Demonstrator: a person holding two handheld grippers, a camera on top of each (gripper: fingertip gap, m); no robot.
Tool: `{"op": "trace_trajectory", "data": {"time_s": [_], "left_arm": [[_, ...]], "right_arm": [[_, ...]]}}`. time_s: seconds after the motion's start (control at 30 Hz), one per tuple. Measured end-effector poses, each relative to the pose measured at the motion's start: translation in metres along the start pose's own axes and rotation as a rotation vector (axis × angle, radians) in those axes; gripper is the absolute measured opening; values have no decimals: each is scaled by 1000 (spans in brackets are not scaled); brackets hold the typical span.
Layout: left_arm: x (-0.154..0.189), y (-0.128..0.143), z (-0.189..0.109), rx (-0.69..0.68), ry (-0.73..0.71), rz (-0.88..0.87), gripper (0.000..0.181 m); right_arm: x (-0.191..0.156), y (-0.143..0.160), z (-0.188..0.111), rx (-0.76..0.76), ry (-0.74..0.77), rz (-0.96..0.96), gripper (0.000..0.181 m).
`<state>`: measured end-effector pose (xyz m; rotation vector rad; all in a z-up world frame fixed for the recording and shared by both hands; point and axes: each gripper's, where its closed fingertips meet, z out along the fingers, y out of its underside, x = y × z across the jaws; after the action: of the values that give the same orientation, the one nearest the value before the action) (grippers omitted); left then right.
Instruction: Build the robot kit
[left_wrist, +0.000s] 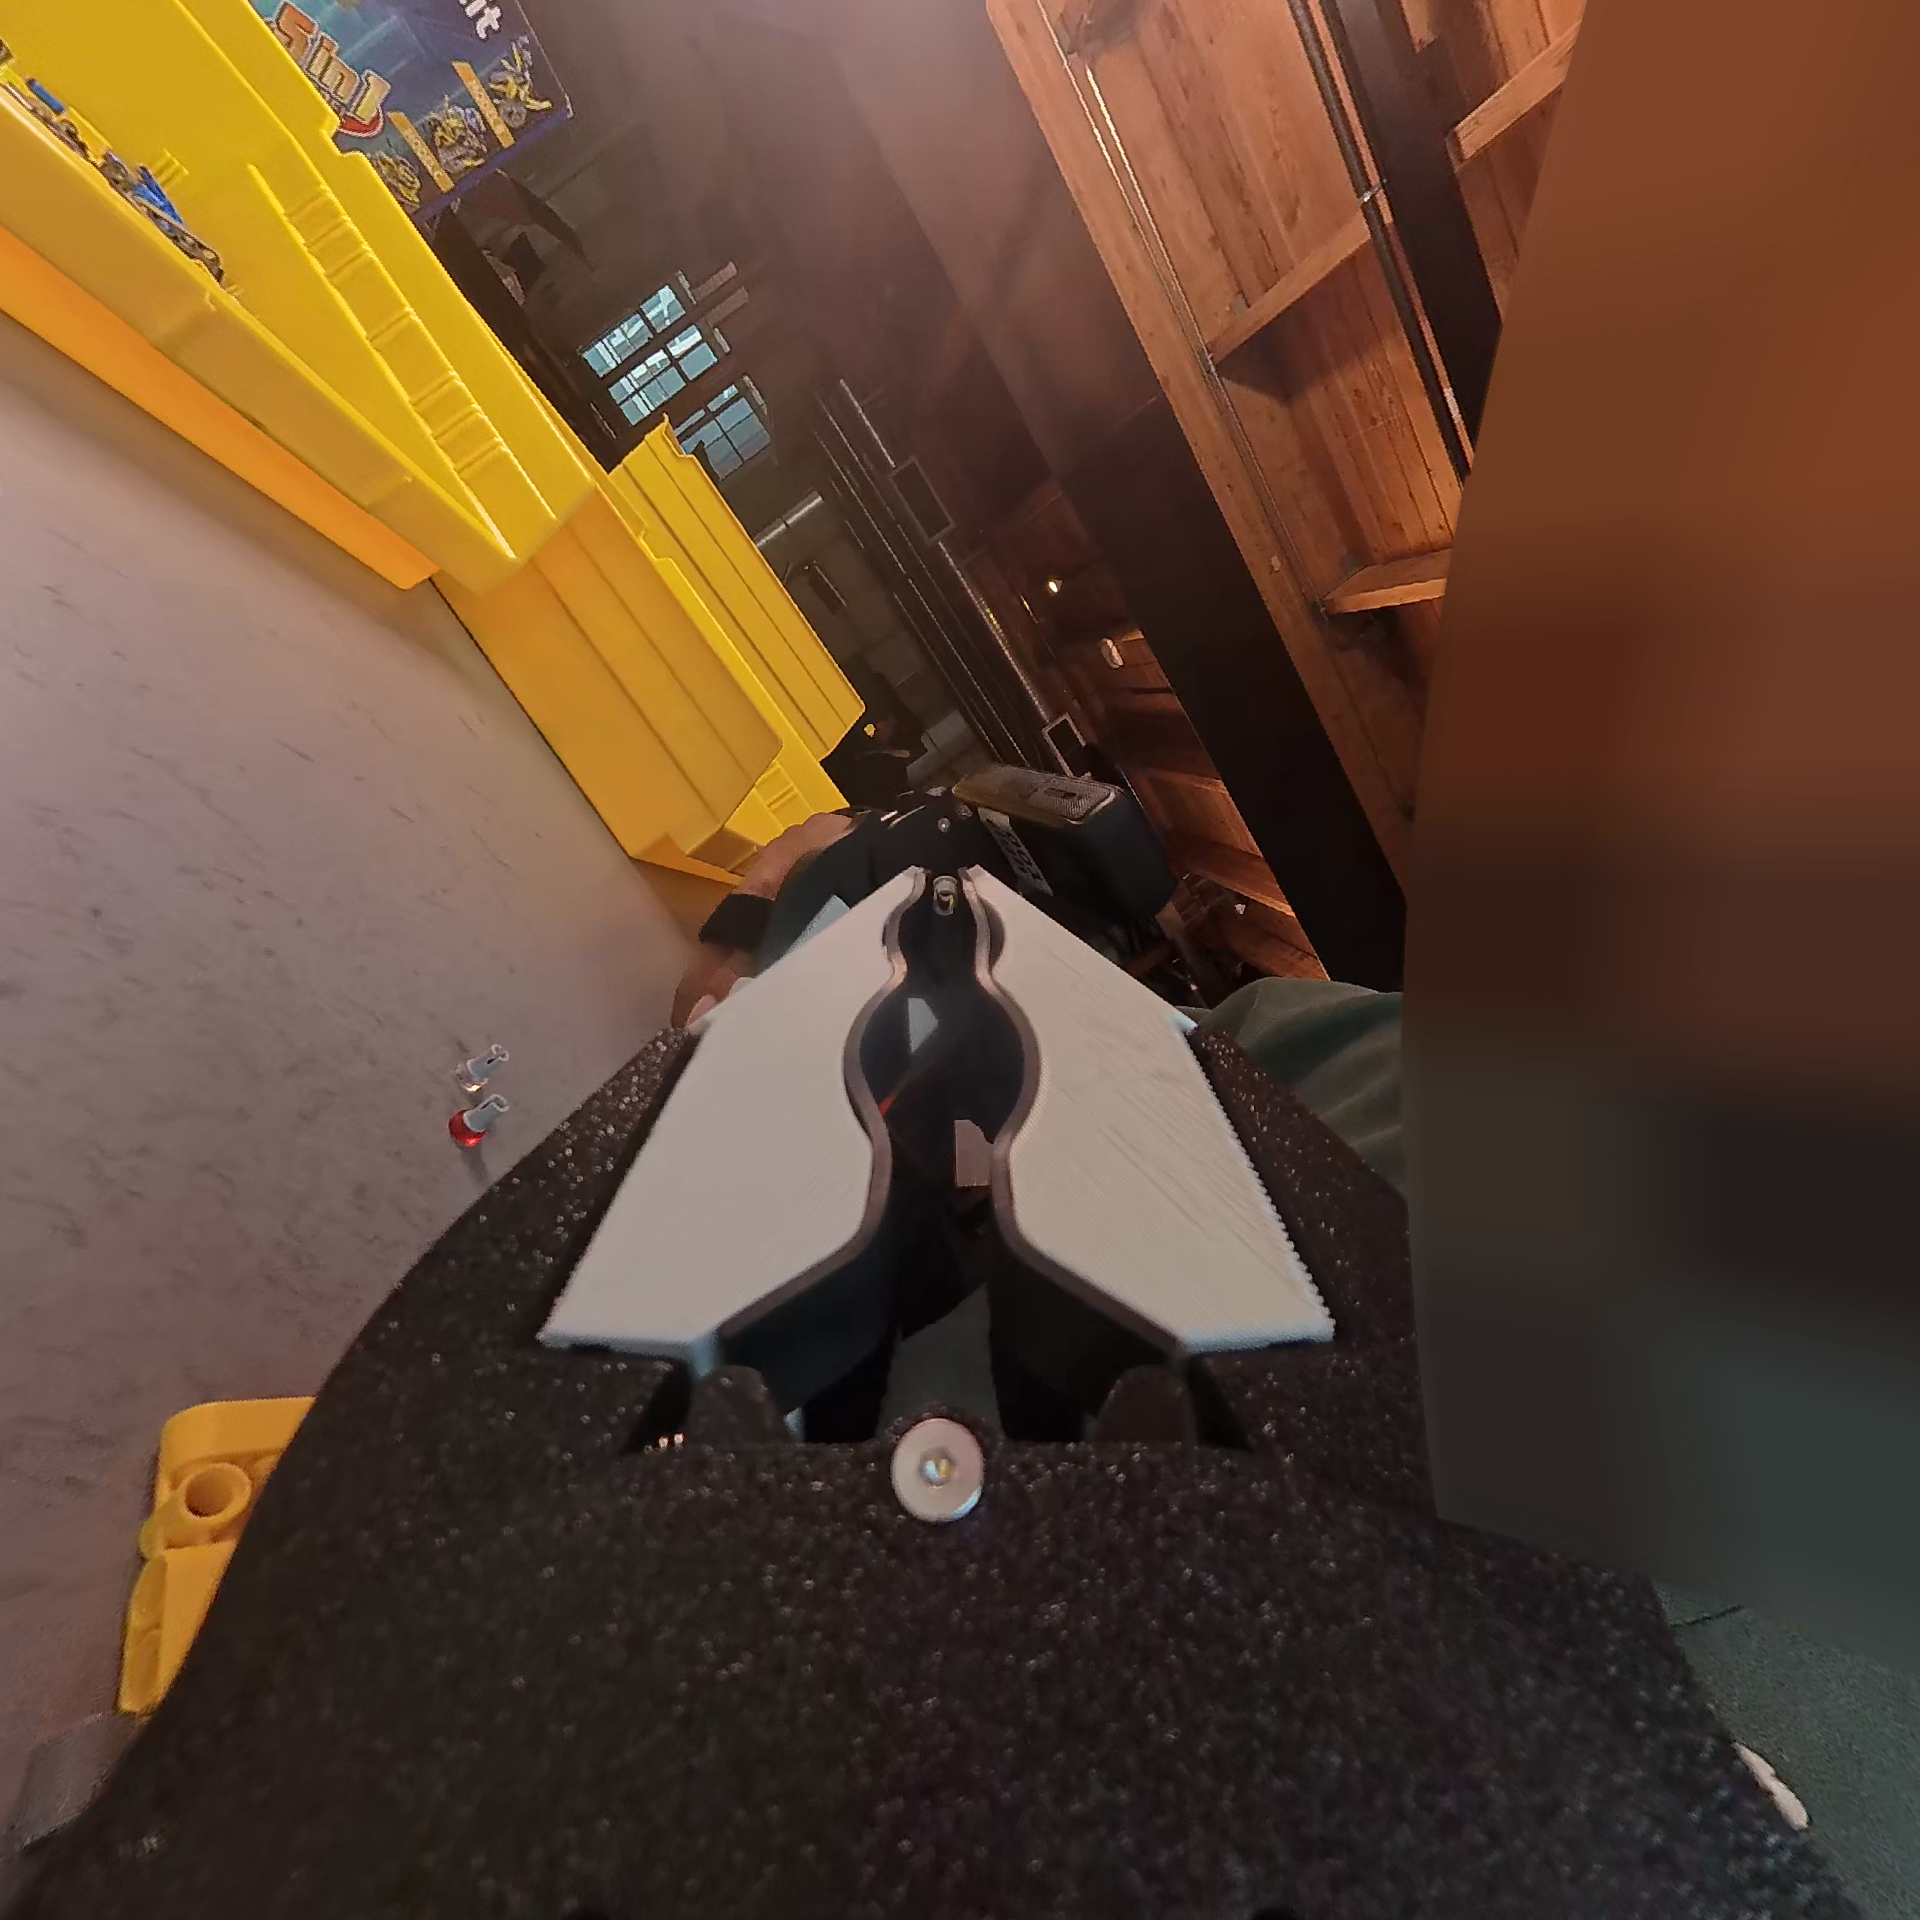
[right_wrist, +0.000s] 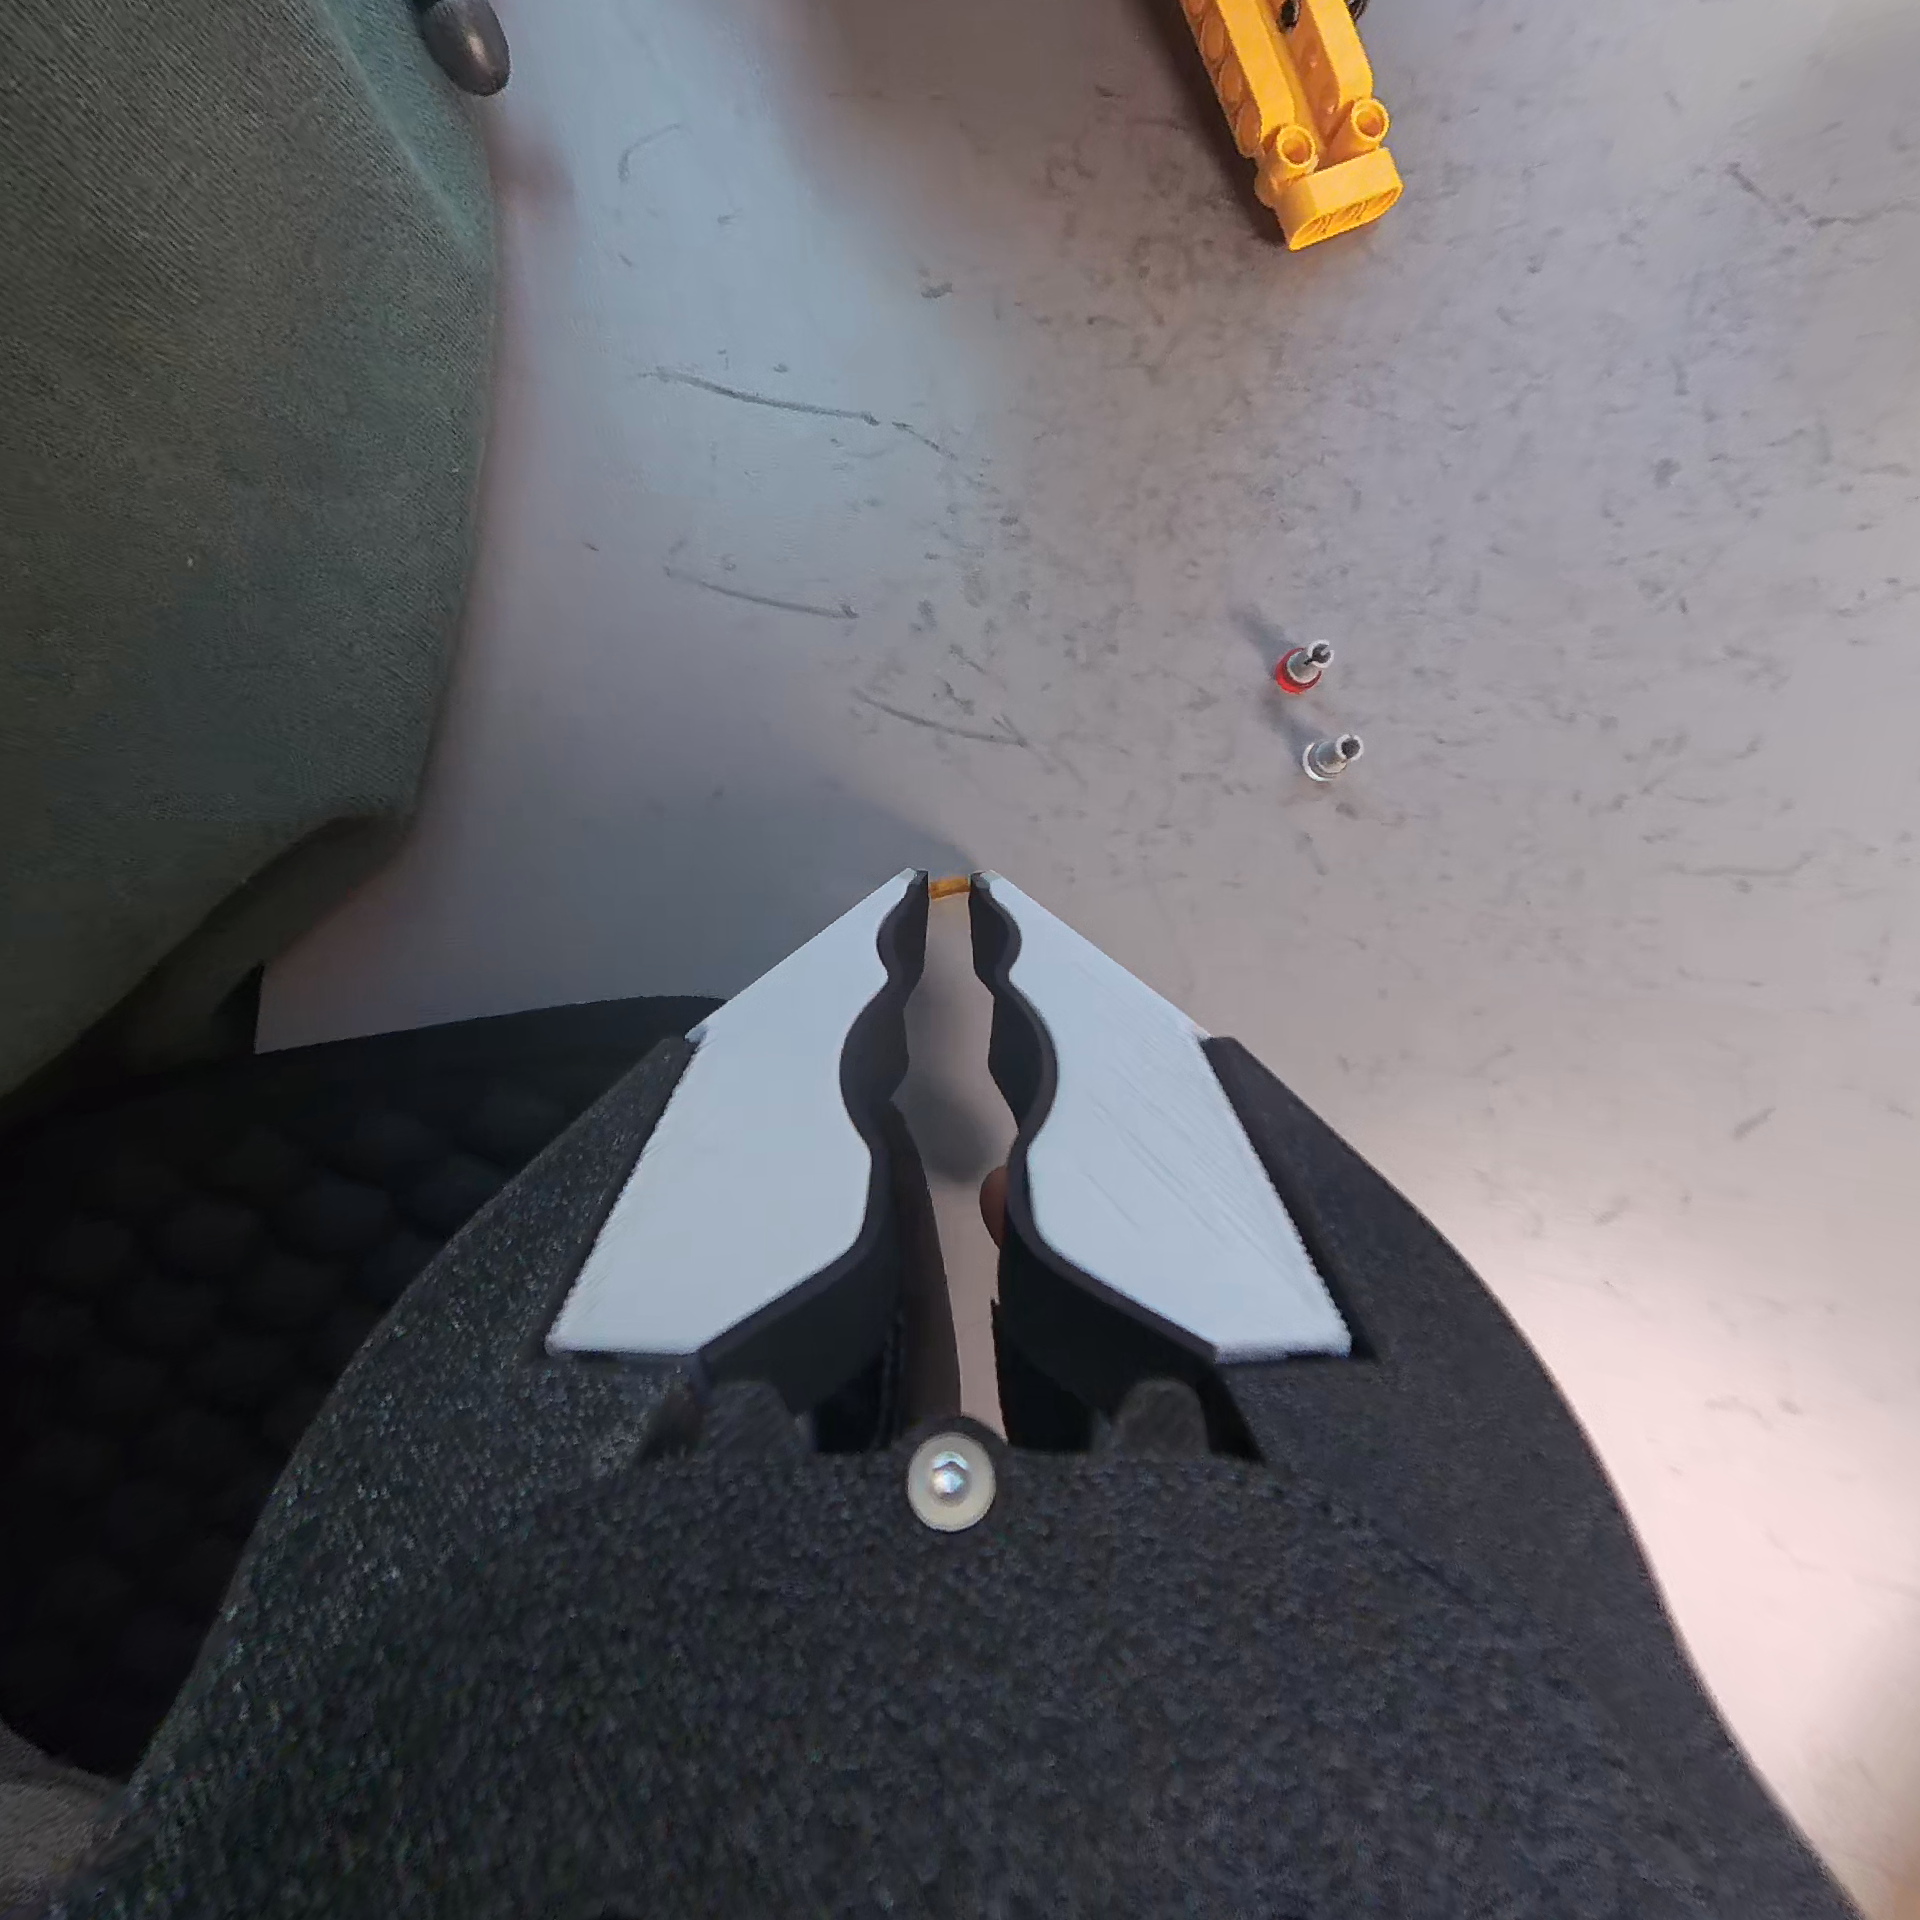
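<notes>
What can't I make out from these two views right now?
- Left view: small grey piece at the left gripper tips, too small to identify.
- Right view: orange piece in the right gripper, mostly hidden by the fingers.
- Yellow block: cut off by the top edge.

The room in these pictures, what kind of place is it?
Probably a workshop or hobby space for building-brick kits. There are yellow sorting trays on a scuffed grey table, a yellow brick piece, and bare timber walls with pipes behind.
</notes>
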<state>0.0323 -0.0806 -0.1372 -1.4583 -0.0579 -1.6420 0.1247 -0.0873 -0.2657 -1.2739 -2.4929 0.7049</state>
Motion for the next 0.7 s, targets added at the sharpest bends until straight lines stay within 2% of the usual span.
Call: {"op": "trace_trajectory", "data": {"time_s": [0.23, 0.53, 0.7], "left_arm": [[0, 0, 0, -2, 0, 0, 4], [3, 0, 0, -6, -1, 22, 4], [8, -1, 0, -7, 7, 47, 4]], "right_arm": [[0, -4, 3, -61, 30, -73, 7], [24, 10, -6, -413, 82, -295, 7], [27, 7, -2, -465, 39, -303, 7]]}}
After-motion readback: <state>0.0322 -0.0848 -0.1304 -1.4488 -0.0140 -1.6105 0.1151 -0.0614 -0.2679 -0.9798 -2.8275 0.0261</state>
